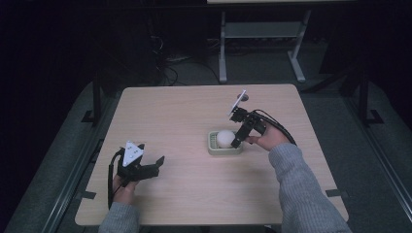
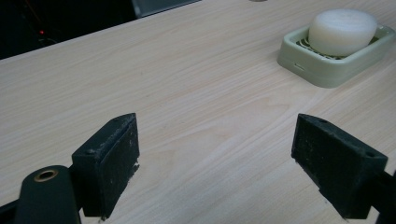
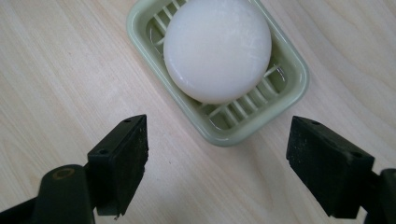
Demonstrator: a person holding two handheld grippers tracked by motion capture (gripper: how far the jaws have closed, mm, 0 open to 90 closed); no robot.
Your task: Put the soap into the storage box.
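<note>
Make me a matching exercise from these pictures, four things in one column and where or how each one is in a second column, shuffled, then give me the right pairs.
Column one:
1. round white bar of soap
2. pale green slatted plastic soap dish
3. left gripper
4. right gripper

Column two:
A. open, near the table's left front part, far from the dish
B. lying on the slats inside the dish
C. open, right above the dish's near edge
D. standing on the light wooden table, right of its middle

Pairs: 1-B, 2-D, 3-A, 4-C
</note>
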